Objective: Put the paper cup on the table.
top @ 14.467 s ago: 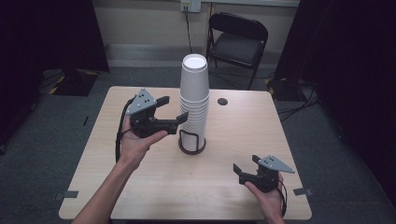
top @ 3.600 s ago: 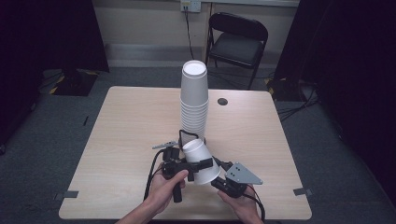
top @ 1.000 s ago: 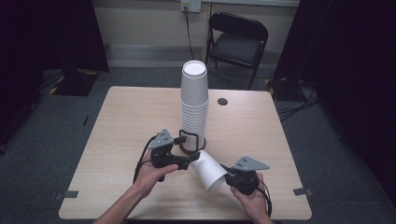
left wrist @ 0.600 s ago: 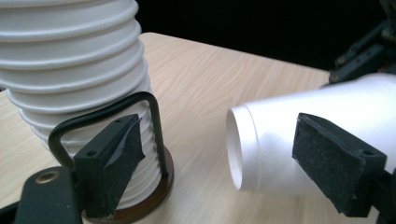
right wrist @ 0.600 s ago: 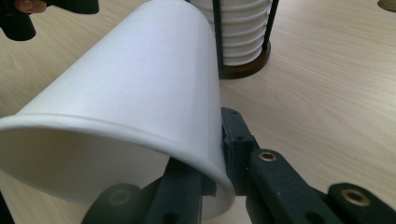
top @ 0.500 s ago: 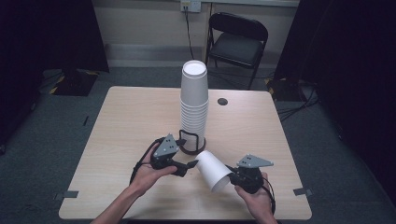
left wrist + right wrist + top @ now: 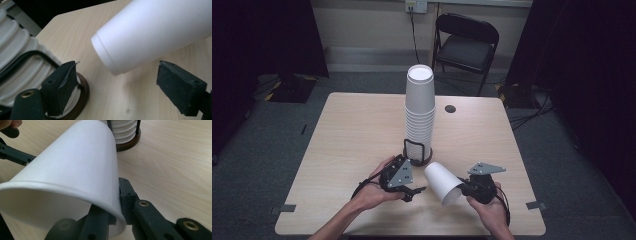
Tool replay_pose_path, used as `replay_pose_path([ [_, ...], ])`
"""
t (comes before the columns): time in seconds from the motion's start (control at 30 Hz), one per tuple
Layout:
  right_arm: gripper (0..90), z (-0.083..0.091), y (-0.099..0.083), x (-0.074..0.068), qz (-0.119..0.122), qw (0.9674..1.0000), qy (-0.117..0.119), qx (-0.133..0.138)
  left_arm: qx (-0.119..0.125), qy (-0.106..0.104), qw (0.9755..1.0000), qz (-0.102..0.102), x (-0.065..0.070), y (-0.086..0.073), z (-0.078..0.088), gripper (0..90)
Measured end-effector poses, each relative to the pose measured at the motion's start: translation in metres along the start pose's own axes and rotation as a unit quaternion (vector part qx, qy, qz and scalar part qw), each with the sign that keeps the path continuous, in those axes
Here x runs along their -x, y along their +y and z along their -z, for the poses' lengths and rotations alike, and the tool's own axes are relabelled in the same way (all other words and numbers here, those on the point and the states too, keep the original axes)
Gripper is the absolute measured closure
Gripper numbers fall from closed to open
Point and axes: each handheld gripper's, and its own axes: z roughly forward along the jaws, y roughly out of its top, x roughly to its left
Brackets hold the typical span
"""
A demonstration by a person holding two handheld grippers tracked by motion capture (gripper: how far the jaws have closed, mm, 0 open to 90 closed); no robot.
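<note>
Right gripper (image 7: 465, 190) is pinching the rim wall of a single white paper cup (image 7: 441, 182), one jaw inside the mouth and one outside, holding it tipped on its side above the table (image 7: 352, 130), base pointing toward the tall stack of cups (image 7: 420, 107) in its black wire holder (image 7: 417, 152). Left gripper (image 7: 417, 191) is sitting just beside the cup's base with jaws spread wide and gripping nothing. Judged step: one cup has been separated and is passing between hands; next move likely calls for righting it or setting it down clear of the stack.
</note>
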Motion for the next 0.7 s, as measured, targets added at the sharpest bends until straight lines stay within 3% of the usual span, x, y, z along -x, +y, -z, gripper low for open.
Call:
replay_pose_path([
  [0.17,86.1,0.002,0.004,0.004,-0.002,0.9998,0.013,-0.013,-0.011,-0.006,0.9986,-0.051,0.008,0.001,-0.007,16.5],
  [0.33,86.1,-0.003,0.004,0.0,0.01,0.999,0.027,-0.033,-0.017,-0.012,0.9961,-0.085,0.017,0.002,-0.009,16.9],
  [0.7,86.1,-0.01,0.009,-0.004,0.012,0.9977,0.04,-0.053,-0.027,-0.007,0.9906,-0.134,0.022,0.005,-0.017,12.4],
])
